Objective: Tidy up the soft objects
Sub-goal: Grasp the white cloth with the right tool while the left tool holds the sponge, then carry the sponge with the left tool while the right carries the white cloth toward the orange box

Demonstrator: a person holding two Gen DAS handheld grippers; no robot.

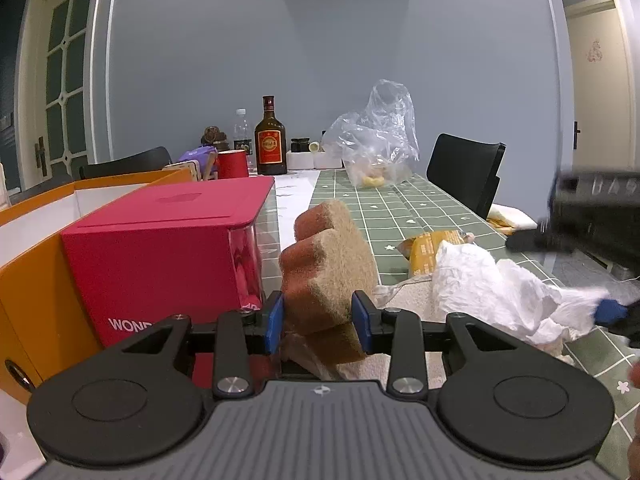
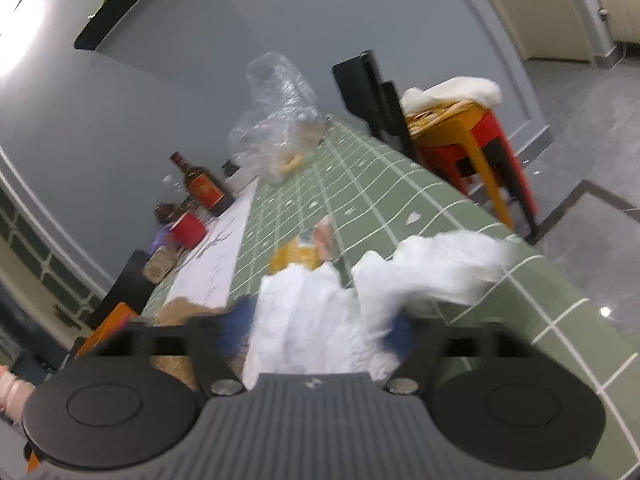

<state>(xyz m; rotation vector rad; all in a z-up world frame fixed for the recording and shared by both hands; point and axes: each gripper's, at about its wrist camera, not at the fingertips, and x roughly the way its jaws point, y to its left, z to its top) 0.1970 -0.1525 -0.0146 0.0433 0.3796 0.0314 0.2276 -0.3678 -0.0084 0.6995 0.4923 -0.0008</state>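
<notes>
A table covered in a green checked cloth fills both wrist views. In the left wrist view, the left gripper has its 2 blue-padded fingers pressed against either side of a scouring sponge, orange-brown with a tan scrubbing face, holding it tilted up above the table. Just left of the sponge stands a red box, set inside an orange box with a white lining. To the right of the sponge lies a crumpled white cloth, with a yellow packet just behind it. The right gripper enters blurred from the right edge, 1 blue tip at the cloth. In the right wrist view, tilted and motion-blurred, the right gripper has the same white cloth bunched between its blue fingers, gripping it near the table edge. Farther back sit a clear plastic bag, a brown bottle with a red label, a red cup and a clear water bottle. A black chair stands at the table's right side, and beyond it in the right wrist view is a stool in orange and red.
</notes>
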